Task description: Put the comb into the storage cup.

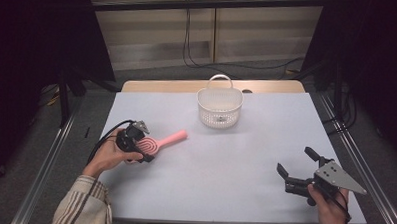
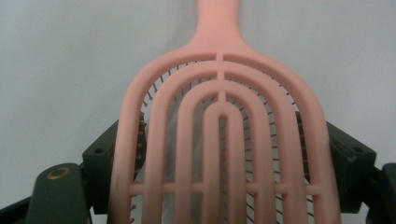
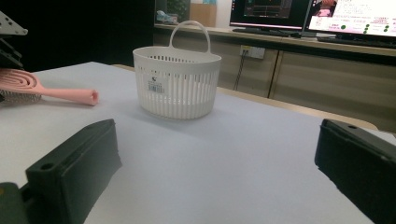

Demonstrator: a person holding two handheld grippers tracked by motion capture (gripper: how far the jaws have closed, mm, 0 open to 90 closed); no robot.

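Hairbrush (image 2: pixel 219 140) bristles behind pink ribs.

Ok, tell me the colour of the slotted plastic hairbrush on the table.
Pink. The slotted plastic hairbrush shows best in the left gripper view.

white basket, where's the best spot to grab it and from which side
Probably the arched handle of the white basket, taken from above. The basket stands upright and the handle rises over the far rim as a thin loop that tongs can close across. The slatted wall is wide and rounded, likely too broad for the open right tongs.
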